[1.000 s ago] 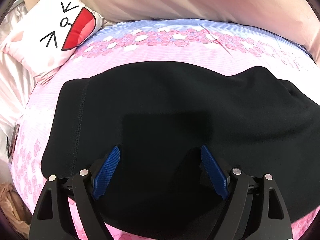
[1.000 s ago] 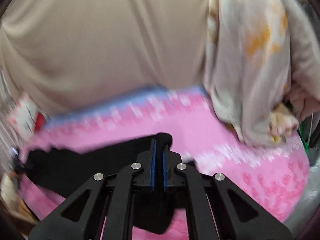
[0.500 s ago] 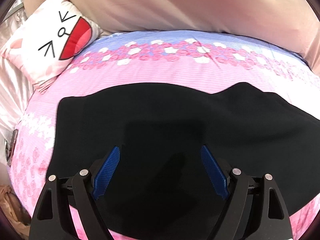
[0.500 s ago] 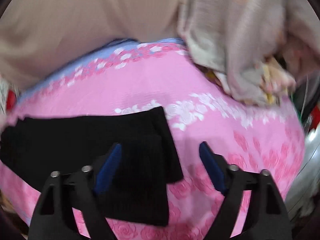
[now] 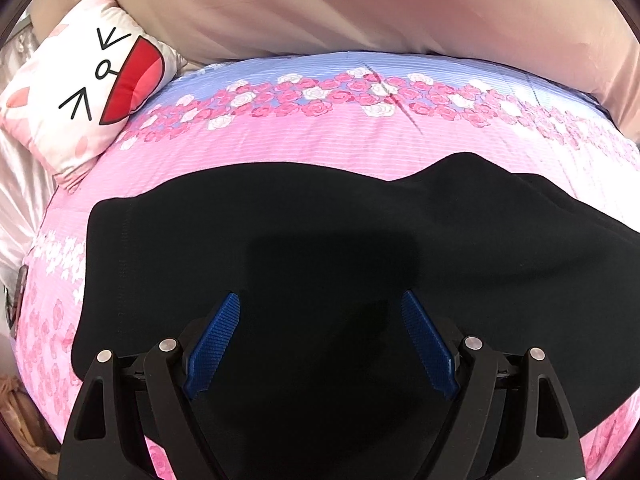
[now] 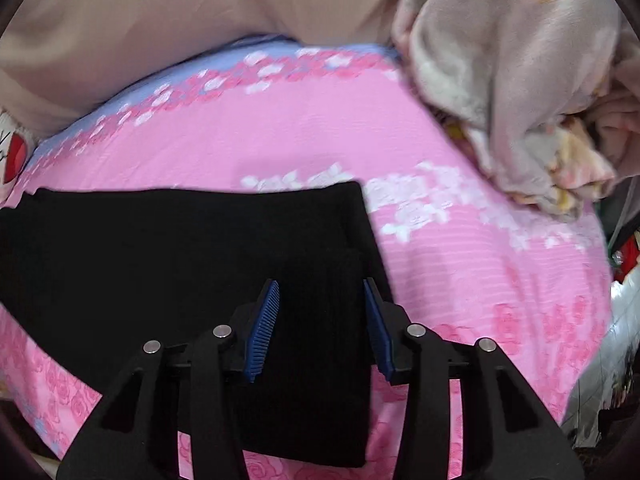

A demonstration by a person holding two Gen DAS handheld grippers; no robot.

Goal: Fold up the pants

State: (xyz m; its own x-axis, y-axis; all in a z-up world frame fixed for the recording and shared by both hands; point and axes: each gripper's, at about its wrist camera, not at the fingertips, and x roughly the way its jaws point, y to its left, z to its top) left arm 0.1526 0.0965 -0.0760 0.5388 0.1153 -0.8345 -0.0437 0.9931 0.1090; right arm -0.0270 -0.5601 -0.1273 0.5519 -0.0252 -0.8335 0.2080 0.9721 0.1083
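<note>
Matt black knit pants [image 5: 320, 240] lie on a smooth printed cotton-like bedsheet [image 5: 320, 140]; the curtain [image 5: 320, 4] looks satiny.

A pink bedsheet [image 5: 320, 140] printed with roses is covering the bed, its far edge turning into a pale blue band. A white cushion [image 5: 80, 92] with a cartoon face and a red open mouth is leaning at the far left corner. A beige curtain [image 5: 360, 8] is hanging behind the bed. At the right, a crumpled pale blanket [image 6: 520, 92] with orange and pink patches is lying bunched on the sheet's edge.
</note>
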